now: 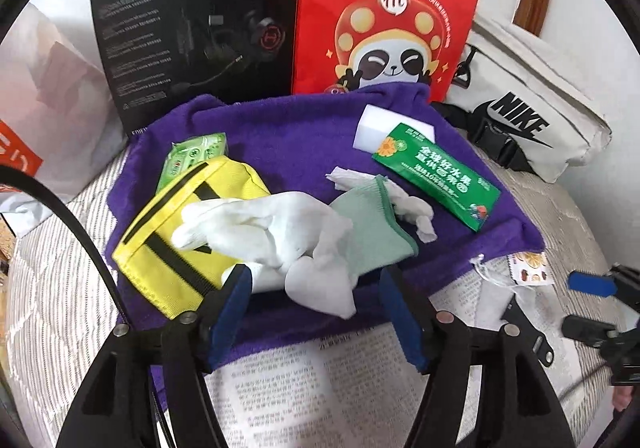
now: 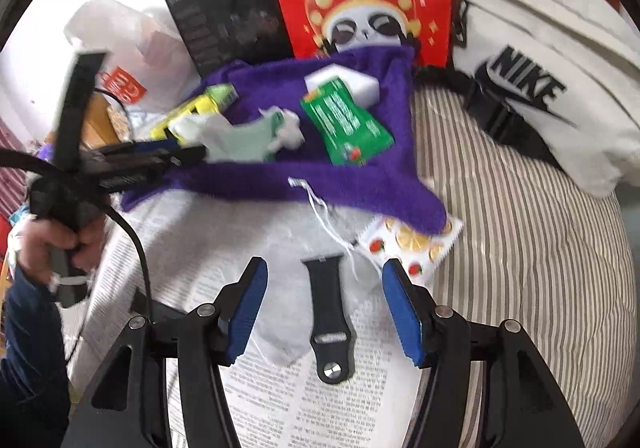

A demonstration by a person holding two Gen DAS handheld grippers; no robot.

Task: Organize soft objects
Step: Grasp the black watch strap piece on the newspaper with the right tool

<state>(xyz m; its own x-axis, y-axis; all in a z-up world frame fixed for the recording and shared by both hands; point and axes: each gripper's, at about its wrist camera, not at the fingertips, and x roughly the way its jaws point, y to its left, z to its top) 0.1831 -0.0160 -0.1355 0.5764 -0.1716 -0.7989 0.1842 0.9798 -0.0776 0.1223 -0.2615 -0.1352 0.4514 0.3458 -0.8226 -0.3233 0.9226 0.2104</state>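
A white glove (image 1: 280,232) with a green cuff was seen lying just in front of the left hand-held gripper (image 1: 316,284), partly between its blue pads. The pads were spread apart and nothing was gripped by them. The glove was draped over a yellow pouch (image 1: 176,232) on a purple towel (image 1: 296,139), spread on a striped bed (image 2: 520,248). A green packet (image 1: 436,175) and a white sponge block (image 1: 384,127) were laid farther ahead on the towel. The right hand-held gripper (image 2: 324,280) was held open too, with nothing gripped. A black watch strap (image 2: 330,312) was seen between its pads, untouched, on printed paper (image 2: 280,388).
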